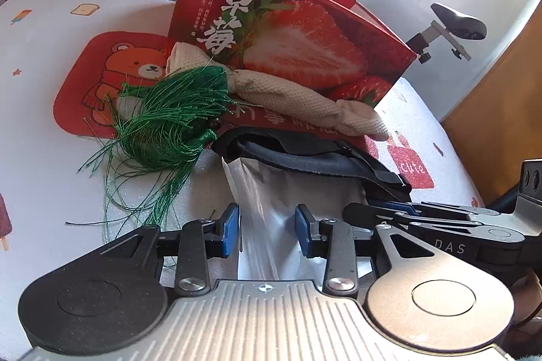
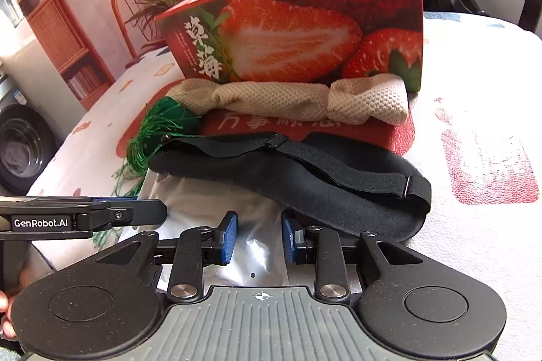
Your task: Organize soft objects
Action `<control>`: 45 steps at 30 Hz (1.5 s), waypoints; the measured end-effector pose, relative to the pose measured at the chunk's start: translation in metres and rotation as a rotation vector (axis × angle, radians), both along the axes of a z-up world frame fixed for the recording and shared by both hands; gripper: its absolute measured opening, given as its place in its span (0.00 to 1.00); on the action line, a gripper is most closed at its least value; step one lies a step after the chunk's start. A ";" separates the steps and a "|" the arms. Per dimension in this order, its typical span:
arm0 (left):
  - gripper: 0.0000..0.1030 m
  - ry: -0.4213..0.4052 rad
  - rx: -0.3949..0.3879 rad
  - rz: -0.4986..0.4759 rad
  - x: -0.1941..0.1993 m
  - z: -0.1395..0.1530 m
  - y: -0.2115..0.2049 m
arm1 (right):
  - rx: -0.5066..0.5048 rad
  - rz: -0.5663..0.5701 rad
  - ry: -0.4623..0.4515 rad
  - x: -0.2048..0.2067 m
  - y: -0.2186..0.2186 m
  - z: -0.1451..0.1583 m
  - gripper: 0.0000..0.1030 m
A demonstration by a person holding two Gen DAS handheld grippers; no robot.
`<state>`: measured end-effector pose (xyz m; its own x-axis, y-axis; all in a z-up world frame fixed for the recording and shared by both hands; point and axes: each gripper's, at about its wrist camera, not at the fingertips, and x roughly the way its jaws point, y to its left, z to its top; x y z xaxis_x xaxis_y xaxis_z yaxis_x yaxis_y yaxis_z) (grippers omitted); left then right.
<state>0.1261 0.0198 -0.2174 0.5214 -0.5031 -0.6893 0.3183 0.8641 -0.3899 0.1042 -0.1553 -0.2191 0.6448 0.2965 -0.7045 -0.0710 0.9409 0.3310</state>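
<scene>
A clear plastic bag (image 1: pixel 288 191) lies flat on the table, and a black eye mask (image 1: pixel 305 154) with its strap rests on the bag's far end. My left gripper (image 1: pixel 267 232) is open, its blue pads standing on either side of the bag's near part. My right gripper (image 2: pixel 259 234) is open too, with the bag (image 2: pixel 203 202) between its pads and the eye mask (image 2: pixel 321 188) just beyond. Behind them a twisted beige knit cloth (image 2: pixel 288 100) and a green tassel (image 2: pixel 159 127) lie against a red strawberry box (image 2: pixel 305 32). The two grippers sit side by side, close together.
The table has a white printed cloth with a red bear mat (image 1: pixel 111 73) at the left. The box's red flap (image 2: pixel 305 124) lies flat under the cloth. An exercise bike seat (image 1: pixel 457 22) stands beyond the table. A person's fingers (image 2: pixel 5 310) show at the left edge.
</scene>
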 end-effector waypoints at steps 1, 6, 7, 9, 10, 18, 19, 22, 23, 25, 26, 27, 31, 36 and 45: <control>0.37 -0.009 -0.005 0.002 -0.001 0.002 0.000 | 0.003 -0.002 -0.010 -0.002 0.000 0.002 0.25; 0.37 -0.032 -0.028 0.006 -0.005 0.007 0.002 | 0.003 -0.009 -0.059 -0.007 -0.002 0.014 0.25; 0.37 -0.037 -0.034 0.006 -0.005 0.008 0.003 | 0.000 -0.009 -0.069 -0.008 -0.002 0.017 0.25; 0.37 -0.046 -0.043 0.007 -0.007 0.010 0.004 | -0.005 -0.010 -0.089 -0.009 -0.002 0.021 0.25; 0.37 -0.053 -0.049 0.007 -0.007 0.011 0.005 | -0.007 -0.010 -0.100 -0.010 -0.003 0.024 0.25; 0.37 -0.084 -0.075 0.012 -0.010 0.020 0.007 | -0.021 -0.009 -0.145 -0.011 -0.002 0.037 0.25; 0.37 -0.088 -0.077 0.012 -0.010 0.021 0.007 | -0.023 -0.008 -0.149 -0.012 -0.002 0.038 0.25; 0.37 -0.105 -0.082 0.009 -0.011 0.026 0.007 | -0.026 -0.007 -0.164 -0.013 -0.002 0.042 0.25; 0.37 -0.112 -0.082 0.007 -0.012 0.028 0.007 | -0.027 -0.007 -0.169 -0.013 -0.002 0.044 0.25; 0.37 -0.124 -0.083 0.003 -0.011 0.032 0.007 | -0.030 -0.007 -0.182 -0.013 -0.002 0.048 0.25; 0.37 -0.131 -0.084 0.001 -0.011 0.035 0.007 | -0.031 -0.007 -0.188 -0.012 -0.003 0.050 0.25; 0.37 -0.140 -0.085 -0.002 -0.011 0.037 0.007 | -0.032 -0.008 -0.195 -0.012 -0.003 0.053 0.25; 0.37 -0.173 -0.083 -0.015 -0.011 0.048 0.003 | -0.033 -0.013 -0.217 -0.013 -0.004 0.061 0.25; 0.37 -0.190 -0.090 -0.025 -0.010 0.055 0.001 | -0.034 -0.019 -0.235 -0.013 -0.006 0.068 0.25; 0.36 -0.207 -0.088 -0.044 -0.008 0.061 -0.004 | -0.032 -0.028 -0.247 -0.015 -0.008 0.073 0.25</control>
<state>0.1186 0.0157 -0.1562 0.6235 -0.5816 -0.5224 0.4359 0.8134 -0.3852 0.0892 -0.1630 -0.1459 0.8064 0.2564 -0.5330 -0.1199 0.9533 0.2771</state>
